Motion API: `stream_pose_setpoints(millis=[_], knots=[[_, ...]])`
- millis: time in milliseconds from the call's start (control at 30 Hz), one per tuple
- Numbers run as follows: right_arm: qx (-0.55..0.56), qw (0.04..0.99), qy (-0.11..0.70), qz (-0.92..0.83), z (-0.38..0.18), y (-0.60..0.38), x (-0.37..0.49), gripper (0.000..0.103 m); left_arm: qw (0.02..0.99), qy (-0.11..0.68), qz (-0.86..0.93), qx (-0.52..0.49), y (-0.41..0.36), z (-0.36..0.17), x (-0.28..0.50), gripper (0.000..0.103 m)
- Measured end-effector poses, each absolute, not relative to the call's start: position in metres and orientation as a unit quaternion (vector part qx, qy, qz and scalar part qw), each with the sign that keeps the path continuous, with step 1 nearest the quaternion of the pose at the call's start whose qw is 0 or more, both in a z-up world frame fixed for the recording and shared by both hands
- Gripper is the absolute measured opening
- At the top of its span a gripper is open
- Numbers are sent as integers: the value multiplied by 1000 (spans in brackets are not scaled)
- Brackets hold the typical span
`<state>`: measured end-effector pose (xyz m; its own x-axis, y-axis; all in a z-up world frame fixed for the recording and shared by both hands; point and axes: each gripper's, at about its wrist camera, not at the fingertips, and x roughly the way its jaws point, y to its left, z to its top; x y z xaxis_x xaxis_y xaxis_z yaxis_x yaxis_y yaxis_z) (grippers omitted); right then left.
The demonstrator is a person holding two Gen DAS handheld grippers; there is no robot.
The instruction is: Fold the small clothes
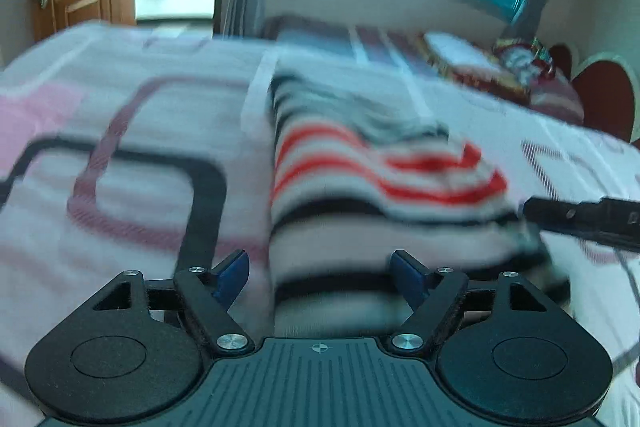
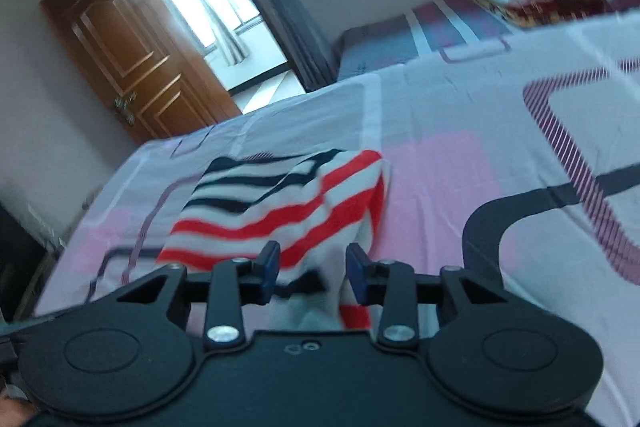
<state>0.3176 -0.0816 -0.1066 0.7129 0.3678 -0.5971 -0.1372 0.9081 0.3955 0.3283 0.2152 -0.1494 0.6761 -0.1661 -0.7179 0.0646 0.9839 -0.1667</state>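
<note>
Lying on bed (image 2: 440,115), striped top (image 1: 360,187) long axis running away, left gripper (image 1: 320,277) fingers wide, right gripper (image 2: 312,273) fingers narrow w/ cloth between.

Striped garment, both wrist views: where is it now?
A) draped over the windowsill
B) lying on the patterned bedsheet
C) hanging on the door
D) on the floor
B: the striped garment lies rumpled on the patterned bedsheet, directly ahead of both grippers.

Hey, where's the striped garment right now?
The striped garment lies on the bed, straight ahead of both grippers in both wrist views, with the wooden door beyond the bed.
</note>
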Motion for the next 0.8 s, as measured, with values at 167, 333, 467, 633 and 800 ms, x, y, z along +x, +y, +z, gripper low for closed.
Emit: stream_pose_setpoints(millis=[167, 333, 467, 633, 800], knots=[[119, 911, 371, 132, -118, -62, 288, 35, 908, 412, -49, -63, 212, -172, 322, 78], [113, 904, 399, 107, -146, -63, 286, 42, 899, 429, -45, -73, 213, -174, 319, 81], [109, 906, 395, 105, -128, -61, 280, 35, 900, 428, -46, -68, 213, -167, 300, 81], [97, 903, 406, 102, -130, -57, 265, 35, 895, 439, -39, -73, 213, -178, 299, 81], [123, 893, 426, 79, -144, -63, 264, 39, 894, 442, -43, -57, 209, -168, 296, 81]])
